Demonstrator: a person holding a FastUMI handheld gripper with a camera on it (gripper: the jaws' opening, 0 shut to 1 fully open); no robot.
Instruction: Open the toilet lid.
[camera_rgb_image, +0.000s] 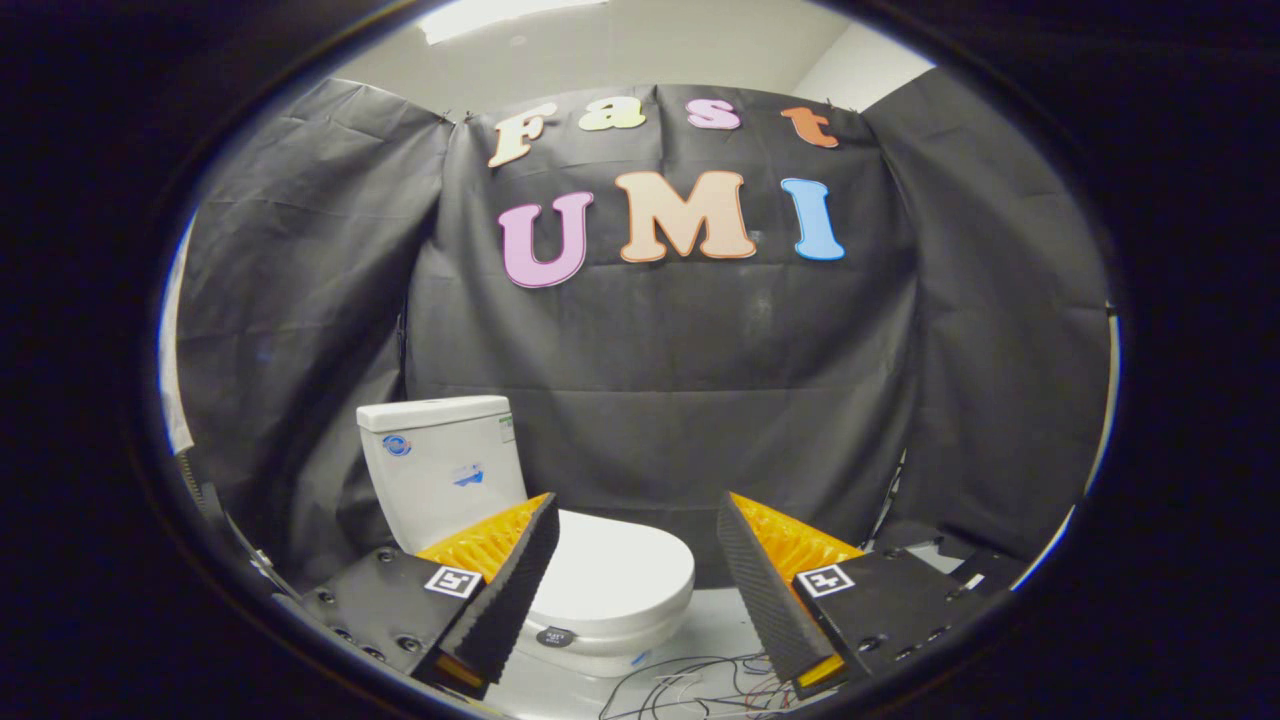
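Observation:
A white toilet stands on the floor ahead of me, its tank (445, 470) at the back left against the black cloth wall. Its lid (615, 575) lies flat and closed over the bowl, reaching from behind my left finger into the gap between the fingers. My gripper (638, 525) is open, fingers spread wide, with nothing held. The left finger (510, 590) overlaps the lid's left part in the view; the right finger (765, 590) is off to the lid's right. The gripper sits above and short of the lid's front edge.
Black cloth walls close in the booth behind and on both sides of the toilet. Loose thin wires (690, 685) lie on the pale floor just in front of the bowl, between the fingers. A dark round sticker (555, 636) sits on the bowl's front.

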